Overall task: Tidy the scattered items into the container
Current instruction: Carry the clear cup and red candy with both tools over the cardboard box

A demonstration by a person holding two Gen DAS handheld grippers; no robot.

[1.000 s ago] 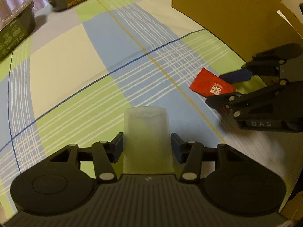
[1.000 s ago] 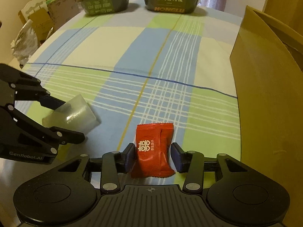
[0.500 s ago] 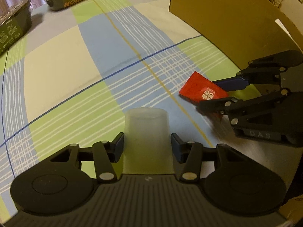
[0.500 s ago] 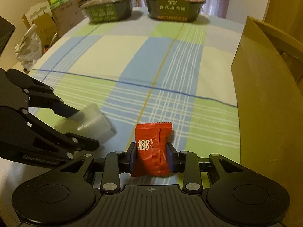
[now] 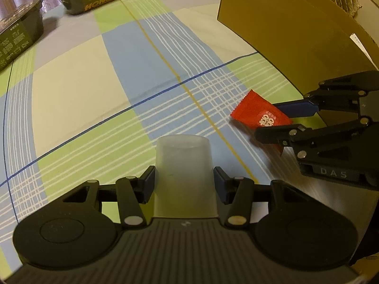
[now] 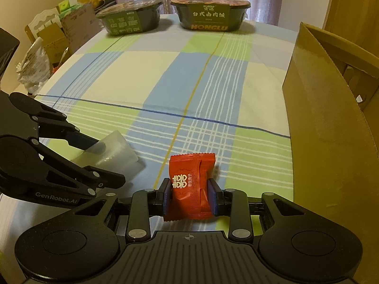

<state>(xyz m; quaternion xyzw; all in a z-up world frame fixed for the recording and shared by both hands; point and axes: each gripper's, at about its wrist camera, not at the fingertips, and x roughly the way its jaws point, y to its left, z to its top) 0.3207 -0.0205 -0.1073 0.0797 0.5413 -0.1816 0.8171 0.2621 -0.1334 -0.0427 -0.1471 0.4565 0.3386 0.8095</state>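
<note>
A table covered by a plaid tablecloth in blue, green and cream squares fills the room's working area. Along its right side stands the container — an open cardboard box, its tall brown wall rising above the cloth, with a cut-out handle hole near the top. At the far edge of the table sit two dark green instant-meal bowls, side by side and sealed (one is printed "HONGLU" in orange). Beyond the left edge, off the table, lies a clutter of small cartons and a crumpled plastic bag. Nearer the viewer, the left gripper is clamped on a translucent plastic cup: its blue pads press against both sides of the cup, which lies lengthwise between the fingers with its closed base pointing forward, low over a green square of the cloth. The right gripper is closed on a red snack packet — the pads pinch the packet's two long edges, and its white emblem faces up. The packet is held just above the cloth, near the foot of the box wall but outside it. The two grippers sit close beside each other without touching.
</note>
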